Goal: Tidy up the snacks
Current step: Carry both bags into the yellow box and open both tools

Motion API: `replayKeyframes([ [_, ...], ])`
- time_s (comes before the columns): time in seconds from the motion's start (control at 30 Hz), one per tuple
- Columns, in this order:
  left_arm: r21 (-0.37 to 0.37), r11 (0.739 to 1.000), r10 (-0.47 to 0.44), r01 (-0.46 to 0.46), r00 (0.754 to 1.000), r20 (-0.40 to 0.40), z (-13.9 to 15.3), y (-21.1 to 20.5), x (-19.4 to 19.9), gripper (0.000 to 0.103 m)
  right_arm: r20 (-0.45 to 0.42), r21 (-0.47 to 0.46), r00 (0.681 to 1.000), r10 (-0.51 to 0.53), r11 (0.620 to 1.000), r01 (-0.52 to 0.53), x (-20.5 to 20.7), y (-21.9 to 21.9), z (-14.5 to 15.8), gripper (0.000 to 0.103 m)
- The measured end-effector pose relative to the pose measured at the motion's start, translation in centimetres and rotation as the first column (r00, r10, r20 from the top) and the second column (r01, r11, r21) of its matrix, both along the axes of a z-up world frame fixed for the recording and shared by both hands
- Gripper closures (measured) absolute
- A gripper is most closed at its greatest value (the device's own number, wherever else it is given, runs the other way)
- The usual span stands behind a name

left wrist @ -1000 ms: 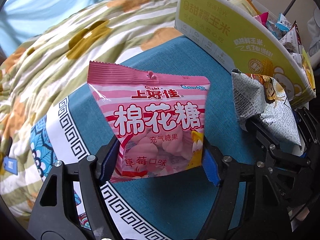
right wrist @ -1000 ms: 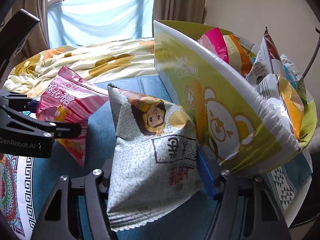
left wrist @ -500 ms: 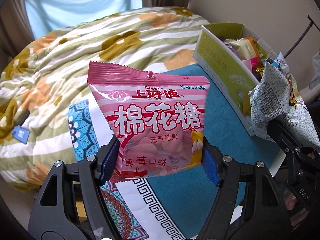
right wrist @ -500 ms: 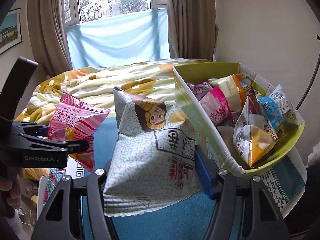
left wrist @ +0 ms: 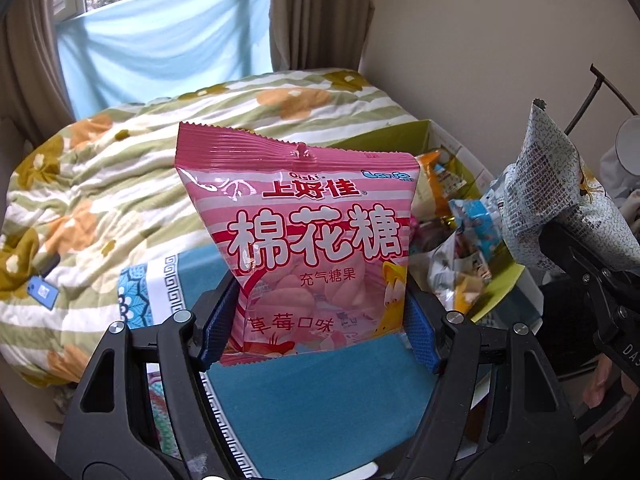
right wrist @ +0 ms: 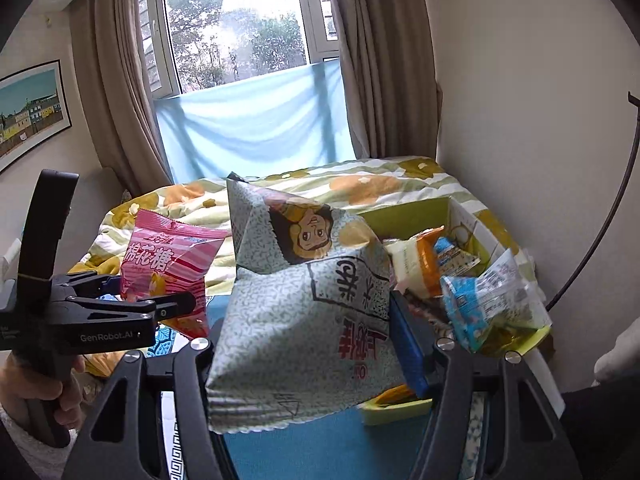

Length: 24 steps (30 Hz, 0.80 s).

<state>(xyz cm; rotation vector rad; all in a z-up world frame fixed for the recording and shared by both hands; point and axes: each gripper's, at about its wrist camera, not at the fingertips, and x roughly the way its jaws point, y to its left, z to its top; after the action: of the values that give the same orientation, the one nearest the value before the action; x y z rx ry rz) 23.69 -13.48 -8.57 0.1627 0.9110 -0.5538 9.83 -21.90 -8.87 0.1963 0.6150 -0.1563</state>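
My left gripper (left wrist: 316,332) is shut on a pink marshmallow bag (left wrist: 304,240) and holds it upright, high above the teal table mat (left wrist: 320,392). My right gripper (right wrist: 308,344) is shut on a grey-green speckled snack bag (right wrist: 296,320) with a cartoon face, held up beside the yellow-green snack box (right wrist: 404,216). The box holds several snack packets (right wrist: 480,300). The pink bag (right wrist: 168,264) and left gripper (right wrist: 160,304) show at the left of the right wrist view. The grey-green bag (left wrist: 560,192) and the box (left wrist: 384,140) show at the right of the left wrist view.
A bed with a green-striped floral quilt (left wrist: 100,184) lies behind the table. A window with a blue cloth (right wrist: 248,128) and brown curtains (right wrist: 116,92) is beyond. A wall (right wrist: 520,80) stands at the right. A framed picture (right wrist: 32,108) hangs on the left.
Both grippers have risen well above the table with their bags still gripped. The box now sits lower in view, with its contents seen from above.
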Motion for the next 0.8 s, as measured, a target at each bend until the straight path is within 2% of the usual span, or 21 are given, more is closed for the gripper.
replayKeyframes([
  [0.17, -0.019, 0.998, 0.055, -0.055, 0.998, -0.011, 0.2, -7.0, 0.2, 0.033, 0.019, -0.009, 0.999, 0.04, 0.999, -0.04, 0.2, -6.6, 1.5, 0.044],
  [0.37, -0.022, 0.993, 0.116, -0.118, 0.99, -0.078, -1.8, -14.3, 1.8, 0.033, 0.001, -0.027, 0.996, 0.093, 0.995, -0.093, 1.4, -13.1, 1.4, 0.044],
  [0.47, -0.022, 0.989, 0.146, -0.149, 0.985, -0.097, -2.9, -16.5, 2.5, 0.024, -0.013, -0.011, 0.993, 0.119, 0.993, -0.119, 2.2, -15.6, 0.9, 0.044],
  [0.53, 0.0, 0.985, 0.173, -0.173, 0.981, -0.083, -3.2, -17.4, 2.5, 0.003, -0.023, 0.003, 0.991, 0.135, 0.991, -0.135, 2.8, -17.0, 0.4, 0.044],
  [0.67, 0.032, 0.976, 0.215, -0.213, 0.975, -0.06, -3.1, -16.7, 1.6, 0.001, -0.035, 0.031, 0.986, 0.165, 0.986, -0.164, 3.6, -19.1, -0.3, 0.044],
  [0.8, 0.02, 0.966, 0.258, -0.257, 0.964, -0.064, -2.8, -14.5, 0.5, 0.001, -0.034, 0.066, 0.983, 0.178, 0.982, -0.176, 4.0, -20.5, -0.8, 0.044],
])
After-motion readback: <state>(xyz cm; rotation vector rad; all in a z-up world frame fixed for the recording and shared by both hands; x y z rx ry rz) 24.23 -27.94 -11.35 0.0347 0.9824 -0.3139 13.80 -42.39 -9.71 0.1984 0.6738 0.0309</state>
